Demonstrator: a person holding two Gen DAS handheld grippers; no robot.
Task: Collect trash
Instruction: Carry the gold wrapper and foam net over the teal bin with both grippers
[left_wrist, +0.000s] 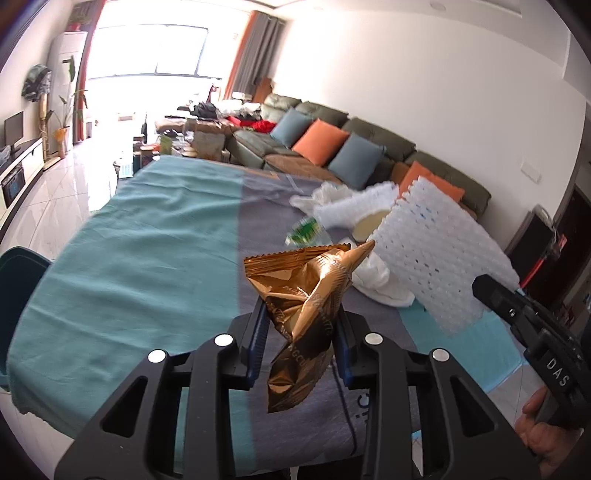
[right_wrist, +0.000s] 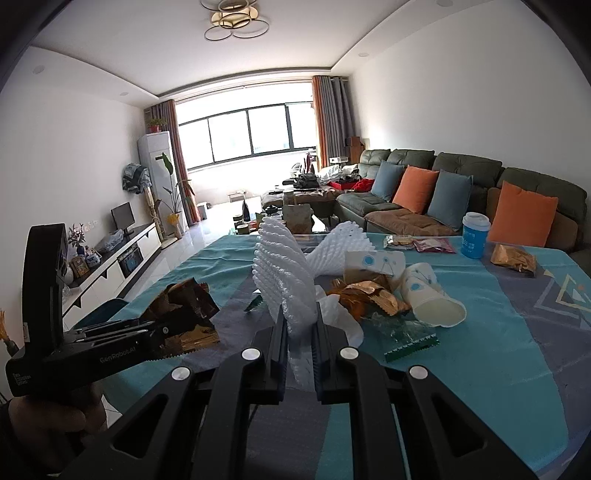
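Observation:
A crumpled gold snack wrapper stands up between the blue pads of my left gripper, which is shut on it above the teal and grey tablecloth. My right gripper is shut on a white foam fruit net, lifted off the cloth; the same net shows at the right of the left wrist view. In the right wrist view the left gripper sits at the left with the gold wrapper, held by a hand.
On the table beyond lie a second foam net, two paper cups, gold wrappers, white tissue, a green-edged clear wrapper, snack packets and a blue cup. A sofa stands behind.

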